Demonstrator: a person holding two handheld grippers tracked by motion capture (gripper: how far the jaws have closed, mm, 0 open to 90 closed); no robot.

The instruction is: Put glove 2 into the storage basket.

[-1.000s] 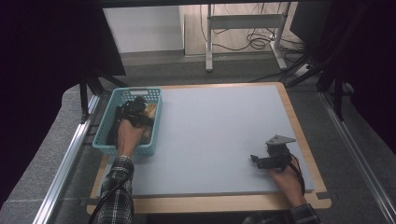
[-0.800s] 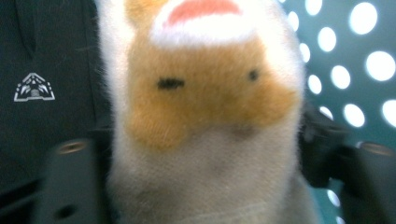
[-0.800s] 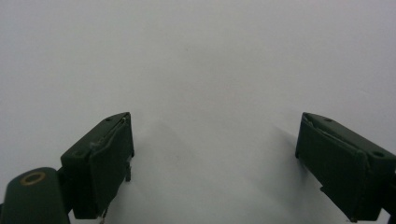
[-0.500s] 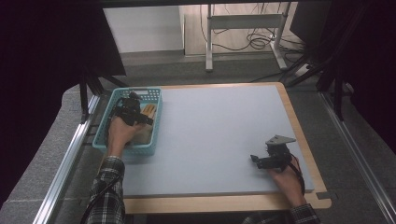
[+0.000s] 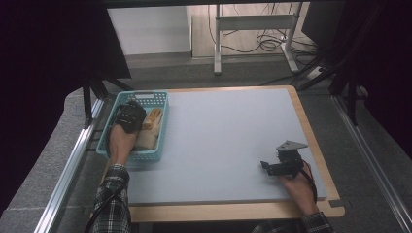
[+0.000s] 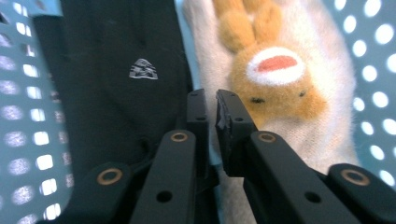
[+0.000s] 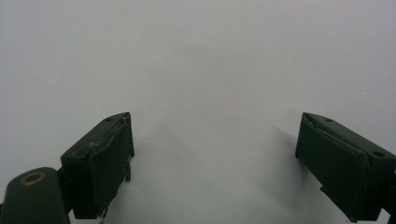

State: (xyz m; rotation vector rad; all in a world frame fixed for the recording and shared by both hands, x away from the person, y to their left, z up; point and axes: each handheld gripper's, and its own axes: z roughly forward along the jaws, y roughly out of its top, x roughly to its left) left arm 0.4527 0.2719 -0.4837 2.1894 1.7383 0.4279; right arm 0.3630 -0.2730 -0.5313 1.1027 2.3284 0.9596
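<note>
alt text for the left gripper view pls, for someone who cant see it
The left gripper, its two black jaws nearly together with nothing visibly caught between them, points into a teal perforated basket. Just beyond its tips lie a black garment with a small grey logo and a cream sock bearing a fuzzy orange animal face.

This looks like a lab or test room. A wooden table (image 5: pixel 233 213) with a grey mat (image 5: pixel 223 141) sits inside a metal frame (image 5: pixel 68 170) with dark curtains (image 5: pixel 43 58) at the sides. Behind it, a desk stand (image 5: pixel 252 24) has loose cables (image 5: pixel 252 43) on a bare floor (image 5: pixel 204 73).
</note>
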